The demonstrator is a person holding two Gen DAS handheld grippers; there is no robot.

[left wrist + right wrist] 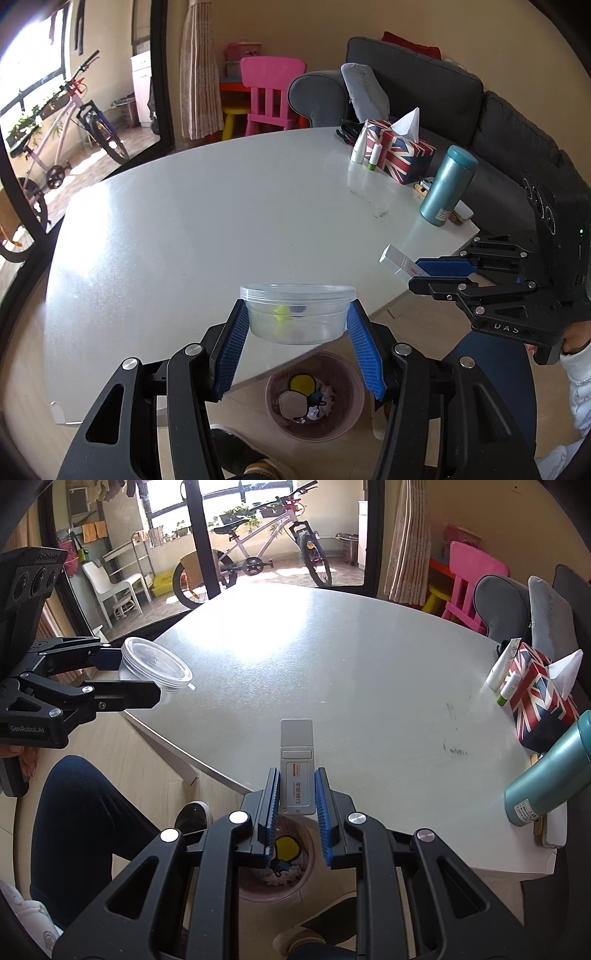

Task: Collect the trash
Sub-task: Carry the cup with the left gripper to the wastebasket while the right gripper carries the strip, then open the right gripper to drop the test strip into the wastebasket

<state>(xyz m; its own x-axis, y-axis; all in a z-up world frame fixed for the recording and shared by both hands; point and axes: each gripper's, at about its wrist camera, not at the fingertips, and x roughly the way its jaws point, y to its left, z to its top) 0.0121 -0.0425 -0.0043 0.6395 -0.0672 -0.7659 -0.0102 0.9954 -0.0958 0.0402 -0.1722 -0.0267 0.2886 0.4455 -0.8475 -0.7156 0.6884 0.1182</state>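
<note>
The white table [184, 221] fills most of both views, its surface bare across the middle and sunlit toward the far edge by the balcony door. Along its right edge stand a Union Jack tissue box [400, 149], a teal flask [445, 184] and 2 small white tubes [360, 146] just beside the box. On the floor below the near edge sits a pink trash bin [314, 397], with a yellow scrap and crumpled paper inside it (the rest of its contents are hard to make out).

The left gripper [297, 314] is clamped on a clear plastic container [297, 314], its blue pads pressing the 2 opposite sides of the tub under the lidded rim; a yellow bit shows through the wall. The container hangs over the near edge of the table, above the bin, touching neither.

The right gripper [297, 794] is closed on a small white box [296, 768] with red print, gripped at its lower end so the upper half sticks out past the fingertips. It is held off the table over the near edge, with the bin directly beneath
</note>
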